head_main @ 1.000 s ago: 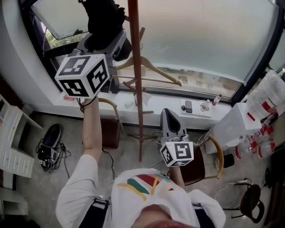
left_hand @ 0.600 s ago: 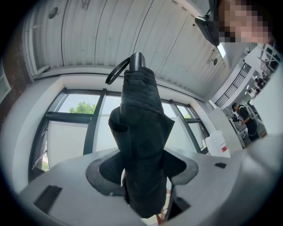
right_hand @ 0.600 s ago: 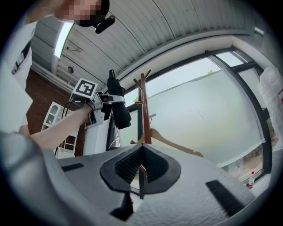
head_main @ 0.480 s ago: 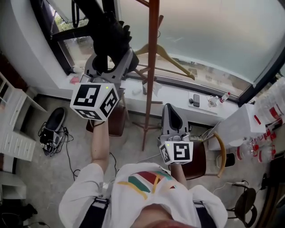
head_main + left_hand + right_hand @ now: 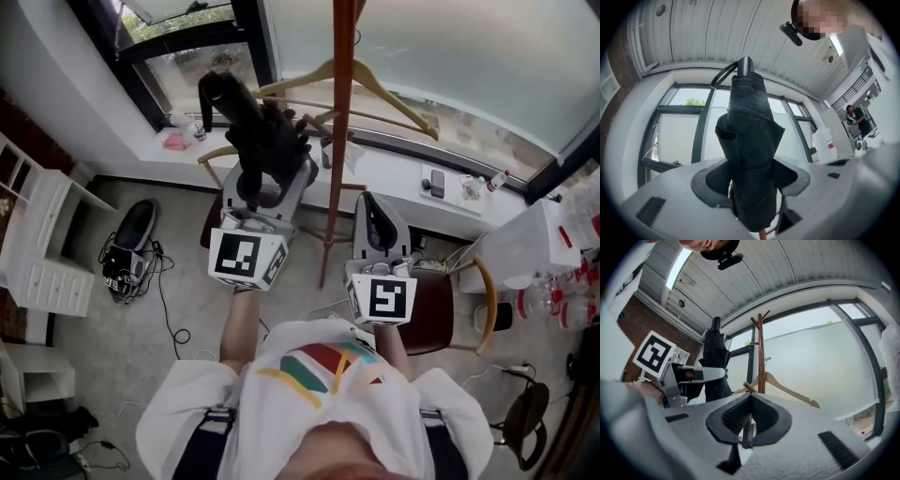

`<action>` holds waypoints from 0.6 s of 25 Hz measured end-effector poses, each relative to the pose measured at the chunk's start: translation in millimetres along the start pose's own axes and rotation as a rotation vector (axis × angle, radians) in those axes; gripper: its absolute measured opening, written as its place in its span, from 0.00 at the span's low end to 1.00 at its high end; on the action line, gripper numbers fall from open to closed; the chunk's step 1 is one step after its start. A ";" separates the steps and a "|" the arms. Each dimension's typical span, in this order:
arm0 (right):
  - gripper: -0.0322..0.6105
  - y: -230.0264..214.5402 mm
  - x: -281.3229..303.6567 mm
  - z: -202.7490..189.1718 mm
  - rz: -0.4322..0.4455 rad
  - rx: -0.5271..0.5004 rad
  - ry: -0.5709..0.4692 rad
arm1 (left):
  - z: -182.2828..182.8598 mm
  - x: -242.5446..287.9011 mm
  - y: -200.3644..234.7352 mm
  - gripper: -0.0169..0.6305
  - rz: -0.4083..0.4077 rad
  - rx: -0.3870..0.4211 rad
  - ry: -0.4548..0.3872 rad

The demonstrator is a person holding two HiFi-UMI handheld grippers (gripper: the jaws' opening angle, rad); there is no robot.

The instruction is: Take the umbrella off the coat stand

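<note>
umbrella: black | coat stand: reddish-brown | shirt: white, red-yellow-green stripes | window frame: black

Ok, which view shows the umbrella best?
The left gripper view: the folded black umbrella fills the frame, clamped in the left gripper. The head view shows it from above, partly behind that gripper; the right gripper view shows it small, at left.

Matt black cloth umbrella, smooth reddish-brown wooden coat stand

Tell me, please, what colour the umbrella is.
Black; the umbrella shows best in the left gripper view.
</note>
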State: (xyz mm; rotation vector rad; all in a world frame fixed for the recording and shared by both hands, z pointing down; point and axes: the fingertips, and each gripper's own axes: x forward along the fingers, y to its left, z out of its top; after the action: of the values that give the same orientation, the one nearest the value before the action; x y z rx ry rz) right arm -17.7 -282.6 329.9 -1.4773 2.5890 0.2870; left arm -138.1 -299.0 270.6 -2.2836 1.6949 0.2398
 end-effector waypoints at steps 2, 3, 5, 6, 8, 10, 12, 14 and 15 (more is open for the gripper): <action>0.05 1.2 2.1 -3.1 0.001 0.003 0.009 | -16.1 -5.0 -9.2 0.40 -0.002 -0.017 0.024; 0.05 1.8 3.0 -5.1 0.002 0.002 0.012 | -22.6 -8.4 -13.3 0.40 0.004 -0.024 0.037; 0.05 3.4 3.7 -9.1 0.007 0.001 0.016 | -33.8 -17.4 -21.8 0.40 0.018 -0.033 0.063; 0.05 4.4 3.6 -11.1 0.011 0.002 0.020 | -39.2 -22.4 -26.2 0.40 0.021 -0.038 0.073; 0.05 5.8 3.8 -14.2 0.017 0.009 0.029 | -47.8 -30.7 -33.8 0.40 0.022 -0.050 0.086; 0.05 6.5 5.6 -16.5 0.022 0.017 0.035 | -54.1 -35.9 -38.4 0.40 0.022 -0.062 0.096; 0.05 6.7 6.7 -20.4 0.022 0.030 0.040 | -58.4 -39.6 -39.9 0.40 0.025 -0.066 0.100; 0.05 6.4 6.4 -24.8 0.018 0.040 0.049 | -61.1 -42.5 -39.4 0.40 0.030 -0.069 0.103; 0.05 6.2 6.3 -26.0 0.017 0.040 0.056 | -62.1 -43.6 -38.6 0.40 0.033 -0.073 0.105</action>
State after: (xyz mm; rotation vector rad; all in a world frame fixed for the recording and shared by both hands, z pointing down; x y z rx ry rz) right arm -27.1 -290.9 354.4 -1.4712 2.6359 0.1980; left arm -116.4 -269.2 347.4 -2.3604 1.8044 0.1947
